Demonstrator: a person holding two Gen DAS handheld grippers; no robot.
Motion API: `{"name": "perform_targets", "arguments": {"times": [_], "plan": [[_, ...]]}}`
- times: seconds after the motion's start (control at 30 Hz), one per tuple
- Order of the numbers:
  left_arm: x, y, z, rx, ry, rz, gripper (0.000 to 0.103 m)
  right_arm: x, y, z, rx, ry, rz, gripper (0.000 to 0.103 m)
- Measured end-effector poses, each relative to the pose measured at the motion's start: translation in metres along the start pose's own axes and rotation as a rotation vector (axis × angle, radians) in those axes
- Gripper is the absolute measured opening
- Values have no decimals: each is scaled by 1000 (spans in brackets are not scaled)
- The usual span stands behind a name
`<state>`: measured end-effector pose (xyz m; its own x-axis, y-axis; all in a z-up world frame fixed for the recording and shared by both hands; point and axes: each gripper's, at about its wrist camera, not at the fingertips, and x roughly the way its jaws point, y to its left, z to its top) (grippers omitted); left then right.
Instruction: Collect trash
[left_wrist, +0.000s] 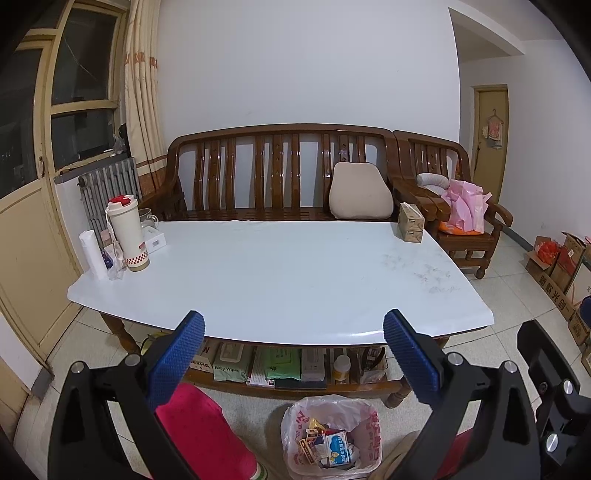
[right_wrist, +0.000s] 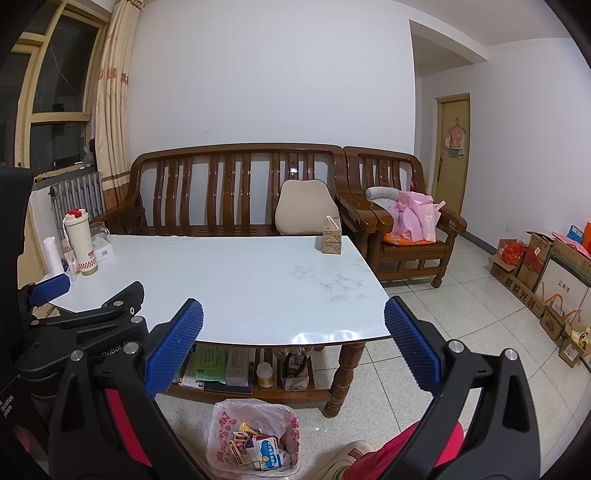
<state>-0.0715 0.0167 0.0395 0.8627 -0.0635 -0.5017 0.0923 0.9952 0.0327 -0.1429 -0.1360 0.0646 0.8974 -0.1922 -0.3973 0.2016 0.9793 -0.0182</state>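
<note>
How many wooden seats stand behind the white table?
2. The long wooden bench stands straight behind the table; a wooden armchair stands beside it on the right, holding pink bags.

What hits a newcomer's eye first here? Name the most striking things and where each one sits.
The broad glossy white tabletop fills the middle, bare but for a cream tumbler with a red lid at its far left corner and a small tan cardboard box at its far right. On the floor in front of it stands a plastic-bag-lined bin full of wrappers. Behind the table runs a dark slatted wooden bench.
</note>
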Motion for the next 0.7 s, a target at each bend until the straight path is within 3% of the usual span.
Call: {"name": "perform_targets", "arguments": {"times": [0.7], "plan": [[4,2,-4,3,9,6,95,3,0,2,-7,1,4,96]]}}
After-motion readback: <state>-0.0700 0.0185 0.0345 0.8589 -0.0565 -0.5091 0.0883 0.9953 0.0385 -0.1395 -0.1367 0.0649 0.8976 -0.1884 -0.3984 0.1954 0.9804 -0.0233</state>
